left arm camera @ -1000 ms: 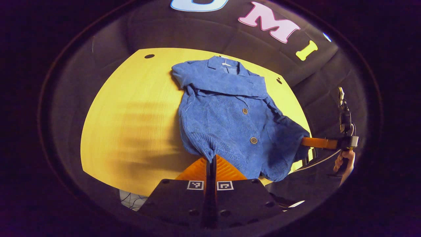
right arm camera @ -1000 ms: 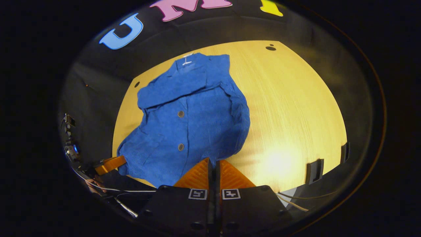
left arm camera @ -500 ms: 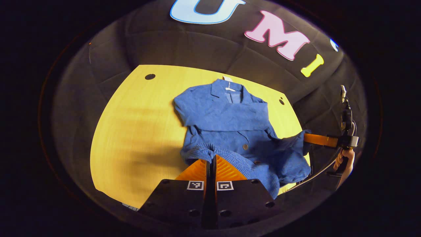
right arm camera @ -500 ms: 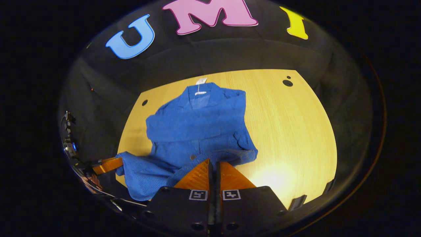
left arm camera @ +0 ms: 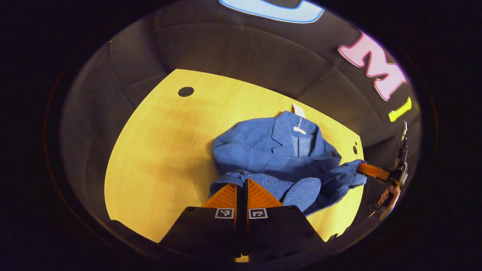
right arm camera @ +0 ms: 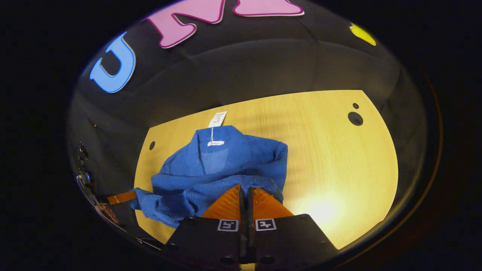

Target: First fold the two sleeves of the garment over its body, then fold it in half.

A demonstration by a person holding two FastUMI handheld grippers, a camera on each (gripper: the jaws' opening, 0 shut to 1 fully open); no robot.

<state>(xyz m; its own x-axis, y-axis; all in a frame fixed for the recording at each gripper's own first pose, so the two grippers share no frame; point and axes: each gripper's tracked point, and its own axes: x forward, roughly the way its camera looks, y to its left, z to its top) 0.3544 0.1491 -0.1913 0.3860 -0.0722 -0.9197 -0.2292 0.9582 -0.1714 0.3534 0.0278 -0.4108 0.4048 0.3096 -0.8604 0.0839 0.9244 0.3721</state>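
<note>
Both tools, left (left arm camera: 242, 184) and right (right arm camera: 246, 191), we clamp on the blue jacket's (right arm camera: 226, 162) hem, lower centre, over the yellow bench (right arm camera: 339, 158) before black cloth.

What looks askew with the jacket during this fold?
The jacket's hem bunches unevenly between the left gripper and right gripper, sagging mid-span. A white tag lies on the table beyond the collar.

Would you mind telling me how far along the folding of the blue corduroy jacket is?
Both sleeves already lie across the blue corduroy jacket. In hand is the fold in half: the left gripper and right gripper each pinch a hem corner, lifted toward the collar. Left to do: lay the hem down on the yellow wooden table and release it.
</note>
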